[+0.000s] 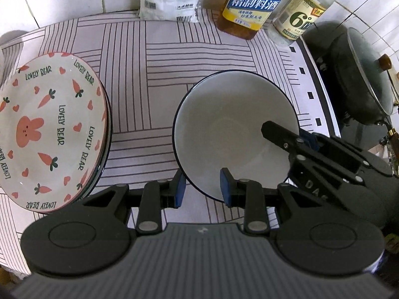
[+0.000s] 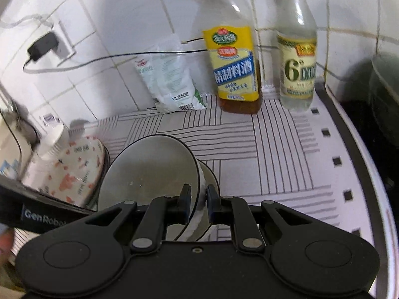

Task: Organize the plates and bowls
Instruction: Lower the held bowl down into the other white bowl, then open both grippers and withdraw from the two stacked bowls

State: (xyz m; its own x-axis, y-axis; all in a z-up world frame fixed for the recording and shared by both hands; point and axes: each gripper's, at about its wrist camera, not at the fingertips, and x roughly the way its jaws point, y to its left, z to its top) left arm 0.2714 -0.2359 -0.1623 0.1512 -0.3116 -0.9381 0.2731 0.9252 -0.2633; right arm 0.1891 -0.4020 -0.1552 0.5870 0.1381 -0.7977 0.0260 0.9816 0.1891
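Right now your right claw [image 2: 198, 203] has the white bowl [image 1: 234, 134] by its rim: one finger sits inside the wall, the other outside, and the jaws are drawn in tight on the thin ceramic. In the right wrist view the bowl tips toward the camera, and a second pale bowl [image 2: 210, 177] seems to sit just behind or under it, though whether they touch is hard to tell. Your left claw [image 1: 202, 186] is spread wide and holds nothing; its blue pads straddle the near rim of the same bowl without pressing on it, as far as the left wrist view shows.

The relation that matters is sideways. The stack of bear-and-carrot plates [image 1: 49, 129] lies to the left of the bowl on the striped bench [image 1: 159, 57], apart from it with bare cloth between. Your left claw is the nearer one to that stack, while the right one reaches in from the bowl's far right side. So the bowl is yours to move with the right hand, and I judge its free path runs away from the plates, not across them.

Watch the cooking wine bottle [image 2: 233, 67] and vinegar bottle [image 2: 298, 64] behind, against the tiles.
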